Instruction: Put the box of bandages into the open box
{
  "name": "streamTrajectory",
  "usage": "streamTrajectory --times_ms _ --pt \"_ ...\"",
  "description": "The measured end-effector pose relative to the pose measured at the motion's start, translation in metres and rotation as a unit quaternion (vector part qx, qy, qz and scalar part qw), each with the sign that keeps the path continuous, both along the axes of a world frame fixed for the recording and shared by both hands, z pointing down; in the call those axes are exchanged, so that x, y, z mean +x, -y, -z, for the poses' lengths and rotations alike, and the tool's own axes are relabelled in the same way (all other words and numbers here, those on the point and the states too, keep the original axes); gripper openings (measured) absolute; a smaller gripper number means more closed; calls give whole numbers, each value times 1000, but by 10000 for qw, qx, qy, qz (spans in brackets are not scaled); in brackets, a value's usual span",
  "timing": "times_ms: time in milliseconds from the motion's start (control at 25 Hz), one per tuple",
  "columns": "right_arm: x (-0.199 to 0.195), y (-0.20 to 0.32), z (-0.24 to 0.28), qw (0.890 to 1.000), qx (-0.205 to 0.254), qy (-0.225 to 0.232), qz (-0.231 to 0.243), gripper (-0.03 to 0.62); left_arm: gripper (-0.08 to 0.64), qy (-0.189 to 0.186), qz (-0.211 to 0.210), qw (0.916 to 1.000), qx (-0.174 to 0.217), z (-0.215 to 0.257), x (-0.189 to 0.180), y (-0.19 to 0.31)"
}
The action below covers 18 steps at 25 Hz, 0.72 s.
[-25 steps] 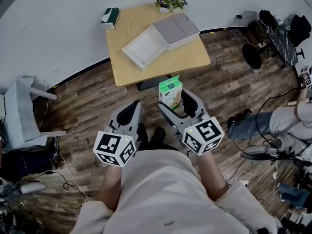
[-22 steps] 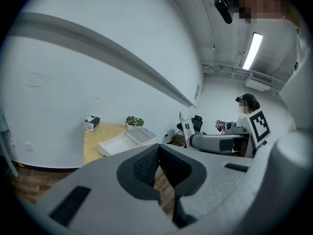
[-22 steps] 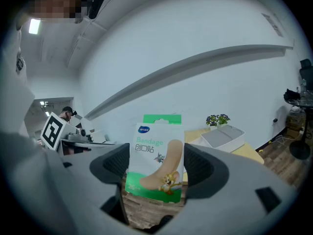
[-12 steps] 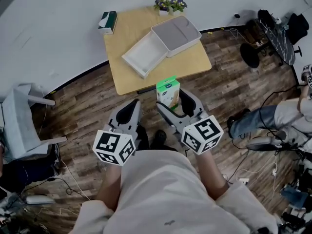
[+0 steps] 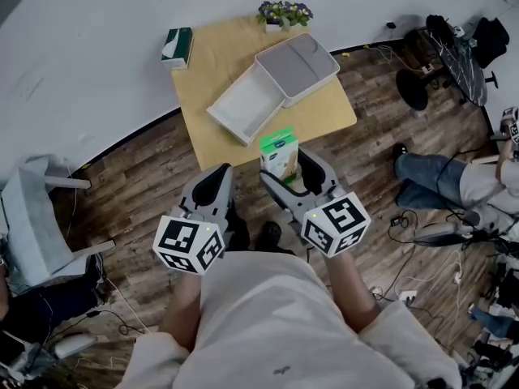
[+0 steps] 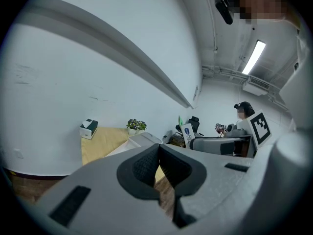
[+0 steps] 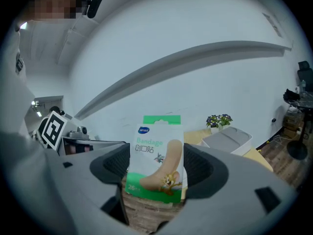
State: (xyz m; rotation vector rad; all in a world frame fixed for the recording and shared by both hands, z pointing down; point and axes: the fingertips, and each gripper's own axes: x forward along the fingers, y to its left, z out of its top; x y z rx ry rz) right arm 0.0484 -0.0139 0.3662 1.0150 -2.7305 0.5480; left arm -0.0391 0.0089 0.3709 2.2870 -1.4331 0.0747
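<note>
The right gripper [image 5: 289, 171] clamps 1 bandage box [image 5: 280, 147] near the table's [image 5: 204, 59] front edge. The left gripper [image 5: 220, 175] is clenched empty. 1 open box [image 5: 235, 108] lies mid-table.

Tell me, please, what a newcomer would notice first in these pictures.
The green and white box of bandages stands out most, held upright in the right tongs near the middle of the head view. Beyond it, an open white box lies on the wooden table by the wall, with a grey tray beside it. The left tongs are shut and empty.
</note>
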Motion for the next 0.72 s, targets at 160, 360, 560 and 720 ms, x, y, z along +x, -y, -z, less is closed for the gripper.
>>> streamTrajectory --times_ms 160,360,560,720 --pt "-12 18 -1 9999 2 -72 -146 348 -2 -51 -147 9999 1 -1 -13 22" --pt "-25 39 -2 9992 0 -112 -392 345 -2 -68 -383 9992 11 -2 -26 48" --pt "-34 58 -8 9976 -24 -197 -663 339 -2 -106 -624 9980 15 -5 -37 71" --pt "-39 74 -17 9951 -42 -247 -959 322 -2 -147 -835 9964 -10 -8 -41 83"
